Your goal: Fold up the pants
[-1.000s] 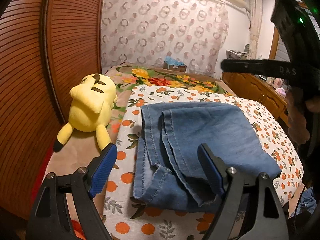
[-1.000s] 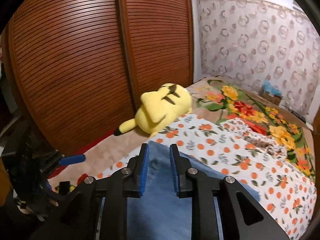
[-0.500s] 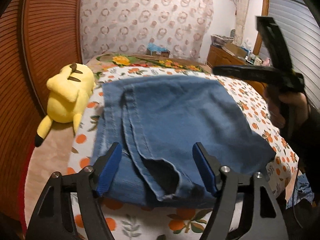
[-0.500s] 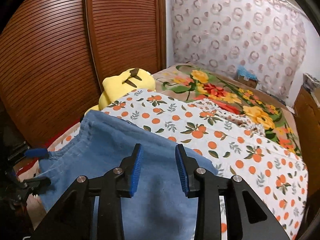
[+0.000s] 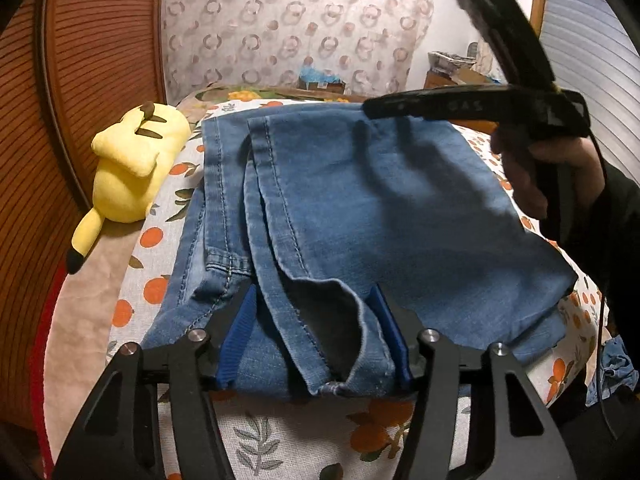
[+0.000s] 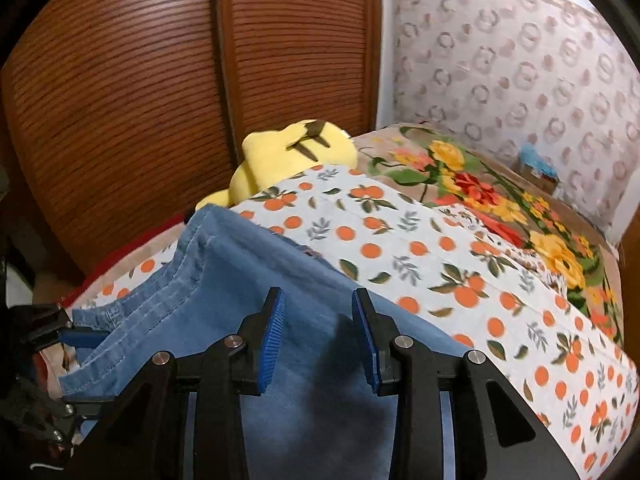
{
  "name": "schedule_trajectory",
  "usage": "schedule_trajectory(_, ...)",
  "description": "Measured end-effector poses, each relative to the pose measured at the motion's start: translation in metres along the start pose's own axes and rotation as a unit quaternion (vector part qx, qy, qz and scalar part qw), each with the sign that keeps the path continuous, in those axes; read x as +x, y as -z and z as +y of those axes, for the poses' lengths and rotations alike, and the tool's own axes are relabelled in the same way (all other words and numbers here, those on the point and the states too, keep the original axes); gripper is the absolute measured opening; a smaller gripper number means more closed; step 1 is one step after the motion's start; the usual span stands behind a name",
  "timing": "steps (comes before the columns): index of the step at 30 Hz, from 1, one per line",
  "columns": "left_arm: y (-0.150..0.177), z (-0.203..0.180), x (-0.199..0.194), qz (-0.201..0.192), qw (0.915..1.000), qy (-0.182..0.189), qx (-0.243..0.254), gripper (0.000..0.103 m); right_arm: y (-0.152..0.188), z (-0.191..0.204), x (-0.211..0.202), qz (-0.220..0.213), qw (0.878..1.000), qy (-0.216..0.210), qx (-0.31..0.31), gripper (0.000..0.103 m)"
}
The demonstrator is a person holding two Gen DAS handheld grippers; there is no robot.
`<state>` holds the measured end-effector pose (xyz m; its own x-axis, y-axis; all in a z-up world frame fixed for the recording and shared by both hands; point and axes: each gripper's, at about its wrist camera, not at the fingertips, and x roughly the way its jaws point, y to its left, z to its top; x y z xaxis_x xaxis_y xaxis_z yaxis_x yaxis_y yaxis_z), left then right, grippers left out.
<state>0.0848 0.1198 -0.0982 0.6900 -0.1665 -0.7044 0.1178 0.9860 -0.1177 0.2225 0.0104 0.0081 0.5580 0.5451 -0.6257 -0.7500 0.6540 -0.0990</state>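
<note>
Change: left gripper (image 5: 316,336) has dropped onto the jeans (image 5: 360,200) — jaws closing around the hem.
Right gripper (image 6: 320,336): fingers apart, empty, above denim.
Containers: none visible.

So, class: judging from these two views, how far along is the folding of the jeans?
Done: the jeans already lie doubled on the orange-print sheet. In hand: the left gripper is closing around the near hem, pads not yet pressing; the right gripper hovers open above the denim. Left: lift and fold once more.
</note>
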Motion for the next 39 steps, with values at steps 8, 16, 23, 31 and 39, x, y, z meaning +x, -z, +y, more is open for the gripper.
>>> schedule_trajectory(8,0.003,0.003,-0.001,-0.008,0.9999,0.014,-0.004,0.043,-0.012,0.013,0.033,0.057,0.996,0.006,-0.069,0.036)
schedule_trajectory(16,0.004,0.0,-0.016,-0.035,0.9991,0.022,0.003,0.016,-0.015,0.012,0.04,0.07,0.994,-0.007,-0.082,0.015)
schedule_trajectory(23,-0.004,-0.009,-0.044,-0.088,0.9956,0.021,0.025,0.014,-0.014,0.006,0.002,0.0,0.997,-0.016,-0.076,0.004)
schedule_trajectory(31,-0.019,0.023,-0.052,-0.098,0.995,-0.017,-0.011,0.013,-0.023,0.008,0.0,-0.034,0.998,0.003,-0.046,0.004)
schedule_trajectory(39,-0.006,0.041,-0.022,-0.048,0.9976,-0.035,-0.034,0.014,-0.018,0.022,0.036,0.008,0.999,0.024,-0.021,0.013)
